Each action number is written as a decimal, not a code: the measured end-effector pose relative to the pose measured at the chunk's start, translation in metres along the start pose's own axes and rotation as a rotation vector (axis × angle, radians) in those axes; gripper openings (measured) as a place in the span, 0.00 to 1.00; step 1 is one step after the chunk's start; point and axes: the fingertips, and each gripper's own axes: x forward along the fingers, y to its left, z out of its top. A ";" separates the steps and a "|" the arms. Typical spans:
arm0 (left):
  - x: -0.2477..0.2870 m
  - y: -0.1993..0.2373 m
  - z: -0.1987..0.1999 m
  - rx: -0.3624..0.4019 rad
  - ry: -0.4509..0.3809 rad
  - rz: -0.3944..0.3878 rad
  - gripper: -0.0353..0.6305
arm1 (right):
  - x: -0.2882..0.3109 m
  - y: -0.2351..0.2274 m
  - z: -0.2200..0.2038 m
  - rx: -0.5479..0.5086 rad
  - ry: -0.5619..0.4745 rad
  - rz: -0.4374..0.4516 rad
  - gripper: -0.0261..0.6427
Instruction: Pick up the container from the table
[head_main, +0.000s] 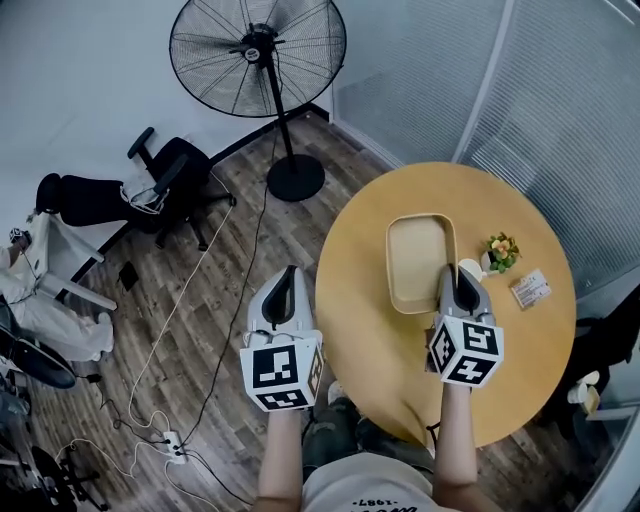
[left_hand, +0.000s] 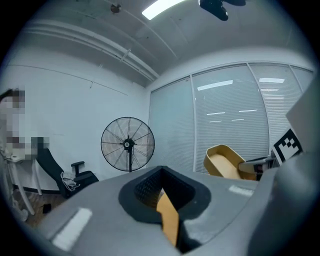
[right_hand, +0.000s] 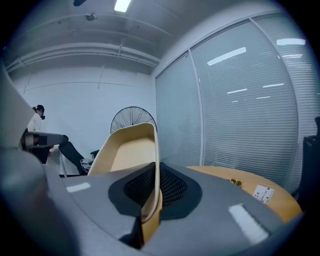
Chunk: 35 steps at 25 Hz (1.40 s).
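The right gripper (head_main: 458, 278) is seen in the head view clamped on the near wall of the tan container (head_main: 420, 262), which reaches ahead of it over the round wooden table (head_main: 370, 330). The left gripper (head_main: 290, 282), jaws together and empty, is held off the table's edge above plank flooring (head_main: 210, 300), with a standing fan (head_main: 258, 45) ahead.

In the left gripper view, the container is seen to the right against a blinded glass wall (left_hand: 225, 115).

In the right gripper view, the container's wall is pinched between the jaws, with the table to the right.
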 end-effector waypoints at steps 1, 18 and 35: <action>-0.001 0.000 0.005 0.001 -0.010 -0.002 0.05 | -0.002 0.001 0.005 0.000 -0.013 0.001 0.09; -0.025 -0.012 0.055 0.010 -0.132 -0.014 0.05 | -0.038 0.009 0.068 -0.004 -0.175 0.025 0.09; -0.037 -0.015 0.068 0.015 -0.169 0.001 0.05 | -0.053 0.017 0.083 -0.008 -0.225 0.058 0.09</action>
